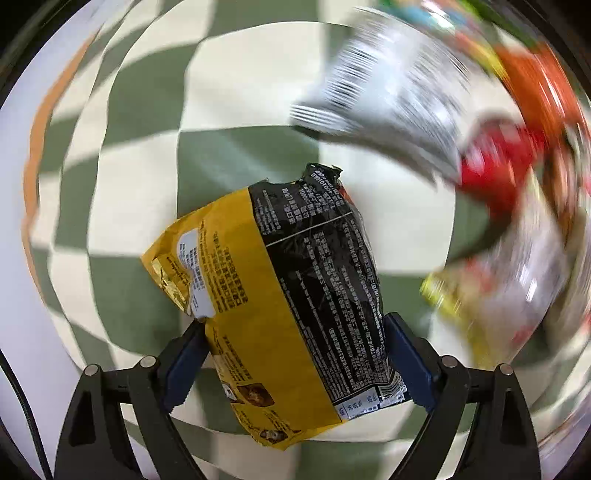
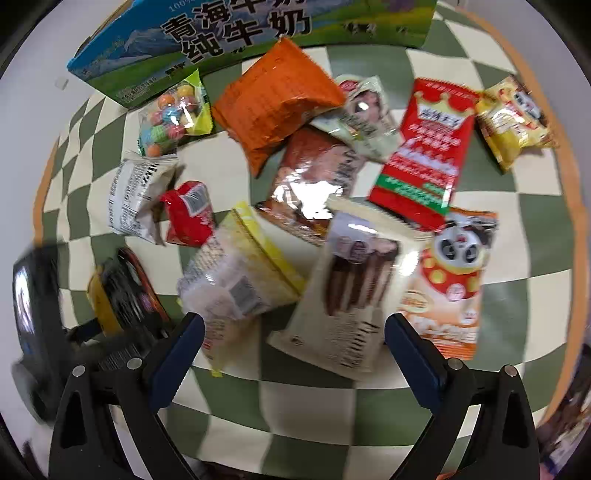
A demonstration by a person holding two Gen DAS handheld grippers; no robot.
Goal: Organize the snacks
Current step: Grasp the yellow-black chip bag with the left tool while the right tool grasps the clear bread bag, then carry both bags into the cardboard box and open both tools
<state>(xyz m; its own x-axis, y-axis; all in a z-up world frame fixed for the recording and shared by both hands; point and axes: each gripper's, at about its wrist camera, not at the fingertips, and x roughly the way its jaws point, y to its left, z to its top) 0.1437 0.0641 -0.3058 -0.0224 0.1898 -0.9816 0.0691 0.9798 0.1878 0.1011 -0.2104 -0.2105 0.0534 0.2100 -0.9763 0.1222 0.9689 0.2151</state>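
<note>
My left gripper (image 1: pixel 293 325) is shut on a yellow and black snack bag (image 1: pixel 280 280); both blue pads press its sides and it hangs sharp over the blurred checkered cloth (image 1: pixel 147 155). The same bag (image 2: pixel 118 291) shows at the left edge of the right wrist view. My right gripper (image 2: pixel 293 321) stands open, pointing down over a pile of snacks. Between and beyond its fingers lies a white pack of chocolate sticks (image 2: pixel 347 291), untouched. Beside that are a yellow-edged clear pack (image 2: pixel 240 273) and a panda-print orange pack (image 2: pixel 450 280).
A blue and green milk carton box (image 2: pixel 236 33) stands at the far edge. Around the pile lie an orange bag (image 2: pixel 277 99), a red crown pack (image 2: pixel 424 151), a gumball bag (image 2: pixel 173 114), a small red pack (image 2: pixel 188 214) and a white pack (image 2: pixel 136 195).
</note>
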